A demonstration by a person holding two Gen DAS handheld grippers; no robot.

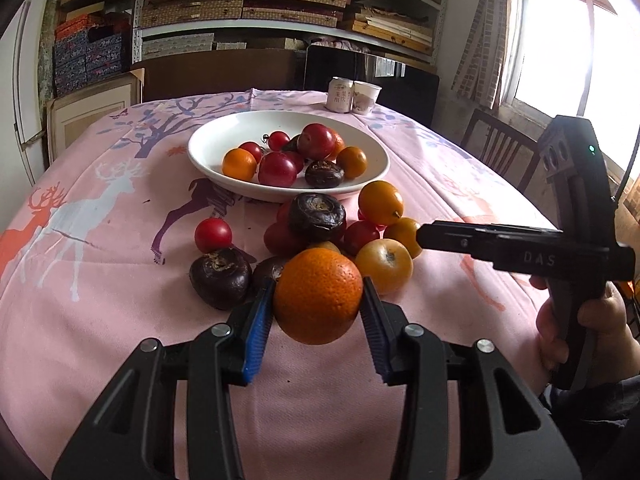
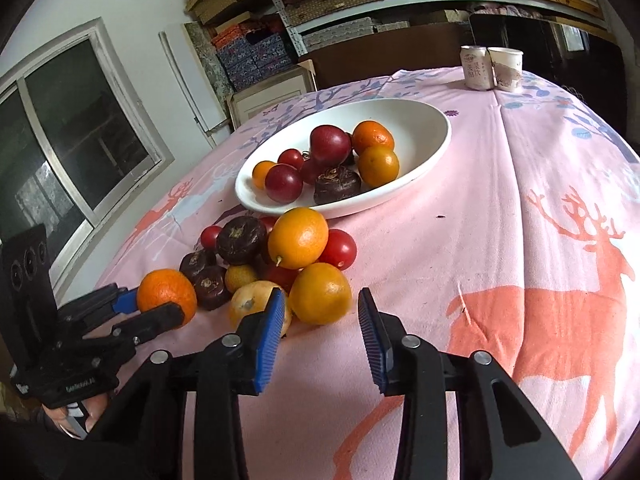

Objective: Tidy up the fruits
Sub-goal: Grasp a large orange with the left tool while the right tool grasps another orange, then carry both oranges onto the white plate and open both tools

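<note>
My left gripper (image 1: pixel 318 298) is shut on a mandarin orange (image 1: pixel 318 294), held just above the pink cloth; the mandarin orange also shows in the right wrist view (image 2: pixel 166 294). A pile of loose fruit (image 1: pixel 320 228) lies in front of a white bowl (image 1: pixel 216 140) that holds several tomatoes, oranges and a dark water chestnut (image 1: pixel 324 174). My right gripper (image 2: pixel 322 308) is open and empty, its jaws just short of a yellow-orange fruit (image 2: pixel 320 298) at the near edge of the pile. The white bowl (image 2: pixel 420 120) sits behind the pile.
A drink can (image 1: pixel 339 95) and a paper cup (image 1: pixel 365 97) stand at the table's far edge. A wooden chair (image 1: pixel 500 148) stands at the right side. Shelves with boxes fill the back wall. A deer-print pink cloth (image 2: pixel 520 240) covers the table.
</note>
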